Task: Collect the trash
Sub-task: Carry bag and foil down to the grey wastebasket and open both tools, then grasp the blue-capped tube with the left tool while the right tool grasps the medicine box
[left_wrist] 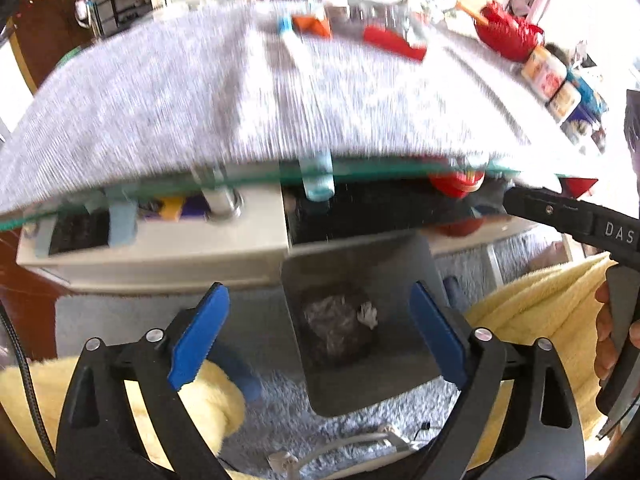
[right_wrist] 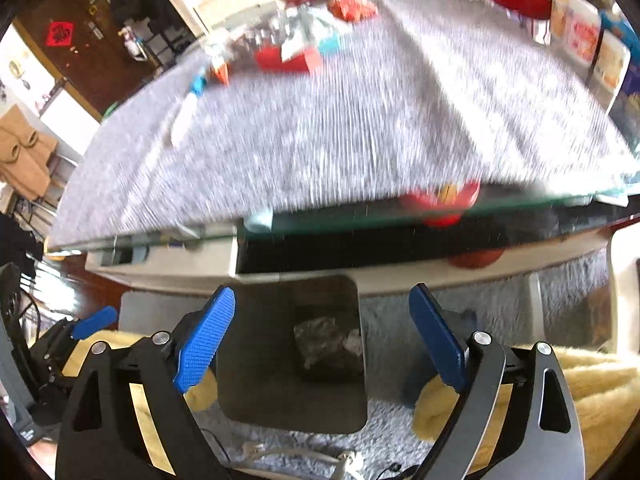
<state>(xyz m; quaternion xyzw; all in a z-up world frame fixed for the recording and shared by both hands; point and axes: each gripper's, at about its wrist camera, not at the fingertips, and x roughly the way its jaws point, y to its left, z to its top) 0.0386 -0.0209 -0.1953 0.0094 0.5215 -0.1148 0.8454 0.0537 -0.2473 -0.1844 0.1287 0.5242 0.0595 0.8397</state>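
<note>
Looking down past both grippers, I see a dark square bin (left_wrist: 360, 320) on the pale shaggy rug (left_wrist: 272, 400), standing just in front of a glass-topped worktop (left_wrist: 260, 178). Crumpled trash (left_wrist: 336, 328) lies at the bottom of the bin, a small white scrap (left_wrist: 367, 314) beside it. My left gripper (left_wrist: 320, 340) stands wide with nothing between its blue pads; my right gripper (right_wrist: 320, 336) is equally wide and empty. A grey cloth (right_wrist: 320, 128) covers the worktop, with red packets, jars and a red bowl (left_wrist: 510, 34) blurred along its far edge. A dark wooden door (right_wrist: 72, 48) stands behind, left.
</note>
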